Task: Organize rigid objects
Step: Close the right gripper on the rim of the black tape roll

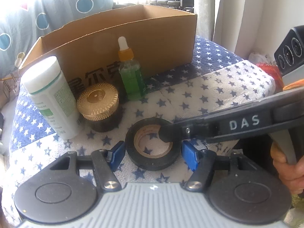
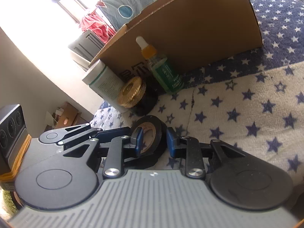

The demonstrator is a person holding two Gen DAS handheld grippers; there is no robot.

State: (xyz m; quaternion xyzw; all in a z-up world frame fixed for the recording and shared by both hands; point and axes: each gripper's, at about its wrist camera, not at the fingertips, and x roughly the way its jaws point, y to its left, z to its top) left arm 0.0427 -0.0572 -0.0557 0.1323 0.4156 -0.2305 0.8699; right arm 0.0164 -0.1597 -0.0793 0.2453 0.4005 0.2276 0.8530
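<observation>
Black tape roll sits gripped across by left tongs, right tongs pinching its wall.

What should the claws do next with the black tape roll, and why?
Probably lift the tape roll toward the cardboard box: the right claw pinches its wall, one finger inside the hole, and the left claw hugs its sides.

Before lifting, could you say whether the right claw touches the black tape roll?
Touching. In the right wrist view the right claw clamps the wall of the black tape roll between its blue pads.
</observation>
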